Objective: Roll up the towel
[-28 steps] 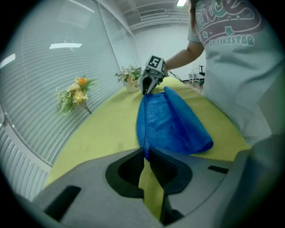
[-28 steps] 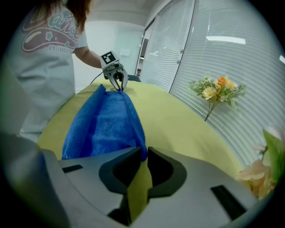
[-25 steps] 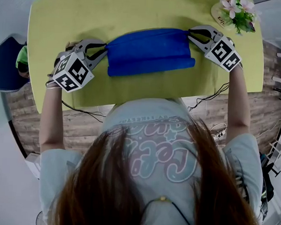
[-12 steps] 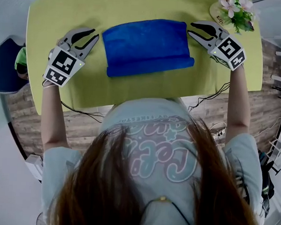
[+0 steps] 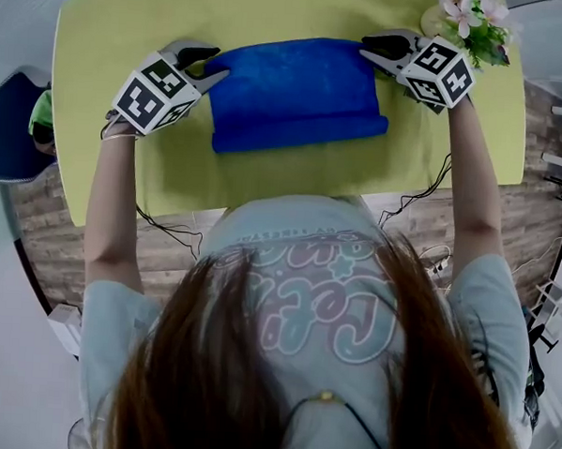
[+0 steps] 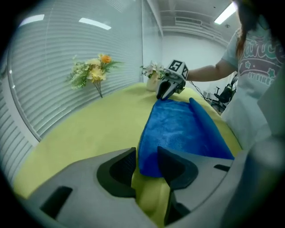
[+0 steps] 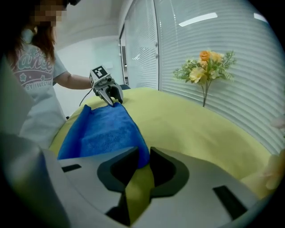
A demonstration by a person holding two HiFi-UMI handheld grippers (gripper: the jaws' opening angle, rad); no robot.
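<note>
Two grippers are held at the far corners of the blue towel [image 5: 297, 88], which is spread on the yellow table [image 5: 273, 12] with its near edge turned up into a low roll. The left gripper [image 5: 207, 60] is set at the towel's far left corner. Its fingers have just been opening and stand apart, and the corner is seen between them, unpinched. The right gripper [image 5: 370, 47] is set at the towel's far right corner. Its fingers have just been closing, a narrow gap is left, and the corner lies in it, not yet pressed. Flowers [image 5: 475, 23] are placed just right of the towel, beyond that gripper.
</note>
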